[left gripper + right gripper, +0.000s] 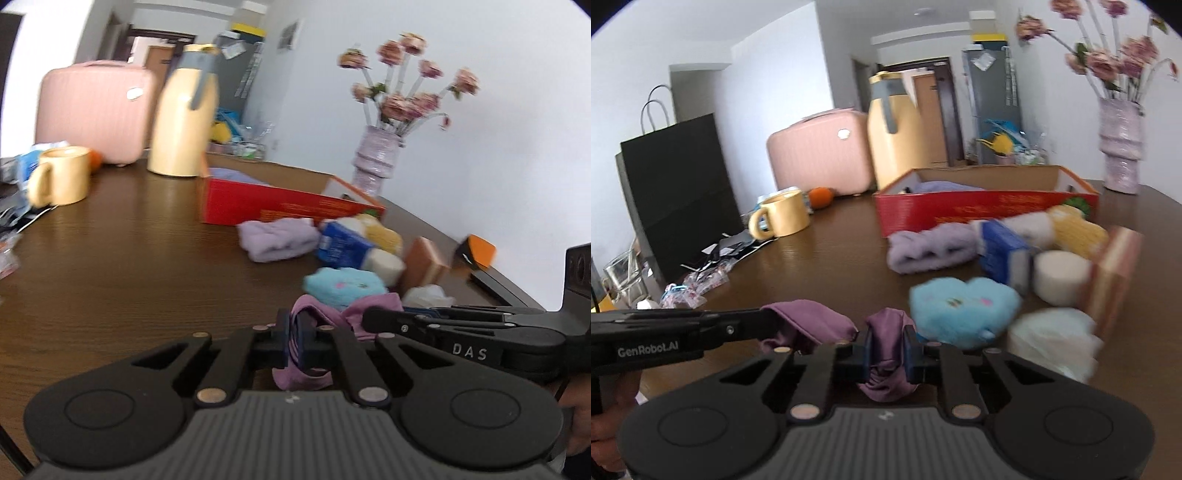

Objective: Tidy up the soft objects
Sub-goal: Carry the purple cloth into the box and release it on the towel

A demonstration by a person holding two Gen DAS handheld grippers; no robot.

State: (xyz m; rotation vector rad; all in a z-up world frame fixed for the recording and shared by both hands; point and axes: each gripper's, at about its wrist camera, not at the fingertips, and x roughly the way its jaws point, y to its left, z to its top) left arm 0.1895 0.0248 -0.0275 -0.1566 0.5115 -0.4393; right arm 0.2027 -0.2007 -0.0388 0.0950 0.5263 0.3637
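Both grippers hold one purple cloth (317, 314) just above the brown table. My left gripper (294, 341) is shut on one end of it. My right gripper (888, 350) is shut on the other end of the cloth (886, 332). Each gripper shows from the side in the other's view: the right gripper (373, 317) and the left gripper (768, 321). Beyond lie a blue plush (960, 310), a lilac fuzzy item (931, 247), a yellow knit toy (1078, 229), a white sponge (1060, 277) and a white soft pad (1056, 339). The red open box (979, 210) holds a lilac cloth (945, 186).
A blue packet (1004, 251) and a peach block (1112, 273) sit among the soft things. A yellow mug (781, 216), yellow thermos (897, 129), pink case (820, 151), black bag (679, 192) and flower vase (1121, 147) stand around the table (820, 266).
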